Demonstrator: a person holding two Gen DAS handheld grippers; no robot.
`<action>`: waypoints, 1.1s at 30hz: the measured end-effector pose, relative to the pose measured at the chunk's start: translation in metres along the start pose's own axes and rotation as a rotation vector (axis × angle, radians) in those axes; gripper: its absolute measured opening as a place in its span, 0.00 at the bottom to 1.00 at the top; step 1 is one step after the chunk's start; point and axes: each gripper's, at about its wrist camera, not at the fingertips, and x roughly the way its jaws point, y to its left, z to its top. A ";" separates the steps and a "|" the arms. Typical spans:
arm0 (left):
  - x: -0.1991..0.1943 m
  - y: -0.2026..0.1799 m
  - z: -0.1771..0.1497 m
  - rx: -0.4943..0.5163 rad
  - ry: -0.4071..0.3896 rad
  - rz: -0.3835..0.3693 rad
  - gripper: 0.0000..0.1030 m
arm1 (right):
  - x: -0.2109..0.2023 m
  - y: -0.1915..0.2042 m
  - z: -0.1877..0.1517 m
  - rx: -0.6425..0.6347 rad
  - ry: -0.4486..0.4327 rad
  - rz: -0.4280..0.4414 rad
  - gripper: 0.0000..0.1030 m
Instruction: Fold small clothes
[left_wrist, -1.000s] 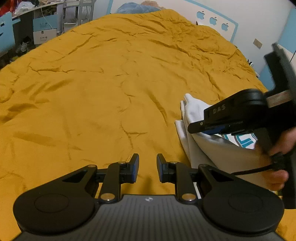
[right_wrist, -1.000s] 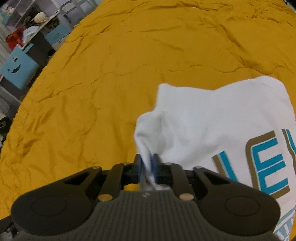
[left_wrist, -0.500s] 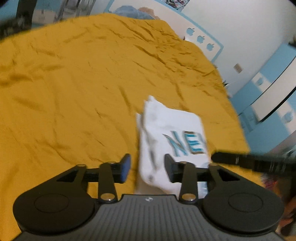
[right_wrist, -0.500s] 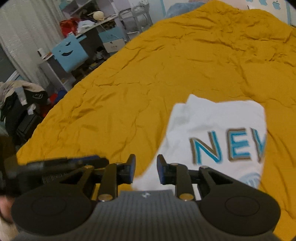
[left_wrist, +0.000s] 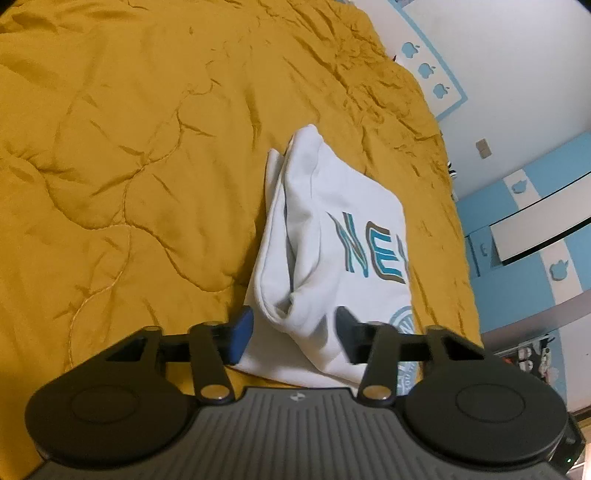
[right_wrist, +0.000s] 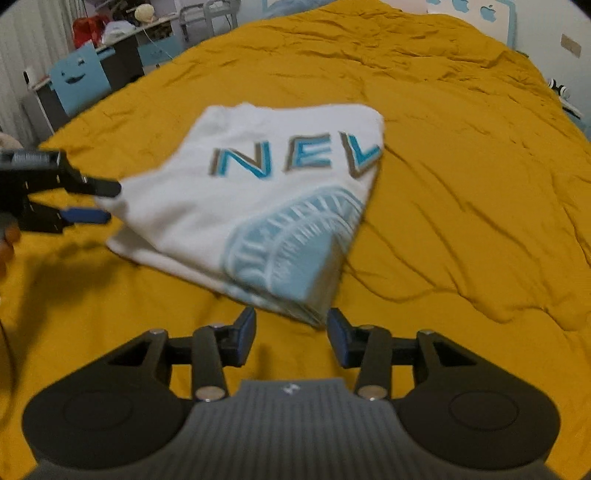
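Note:
A white T-shirt (left_wrist: 332, 206) with blue letters and a pale blue round print lies folded on the yellow quilt (left_wrist: 129, 147). My left gripper (left_wrist: 293, 334) straddles its thick folded edge. The jaws are closing, with cloth between the pads and no visible squeeze. In the right wrist view the T-shirt (right_wrist: 258, 206) lies ahead, and the left gripper (right_wrist: 107, 201) reaches its left corner. My right gripper (right_wrist: 291, 334) hangs just short of the shirt's near corner. Its jaws are opening and hold nothing.
The quilt (right_wrist: 461, 184) spreads wide on every side of the shirt. A desk and a blue chair with a face (right_wrist: 79, 81) stand beyond the bed's far left. Blue and white cabinets (left_wrist: 517, 240) stand past the bed's right edge. A hand (right_wrist: 7, 240) shows at the left border.
The right gripper let go of the pinched shirt fold, drew away sideways and opened. The left gripper swung over to the shirt, opened and now straddles its edge. The shirt lies folded flat.

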 end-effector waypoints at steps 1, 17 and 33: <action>0.001 -0.001 0.001 -0.002 0.000 -0.006 0.28 | 0.003 -0.002 -0.001 0.005 -0.004 0.008 0.38; -0.019 -0.026 -0.001 0.048 -0.045 0.065 0.09 | 0.004 -0.018 0.009 0.022 -0.061 -0.054 0.00; 0.021 -0.013 -0.042 0.191 0.029 0.319 0.15 | 0.043 -0.038 -0.023 0.088 0.048 -0.050 0.00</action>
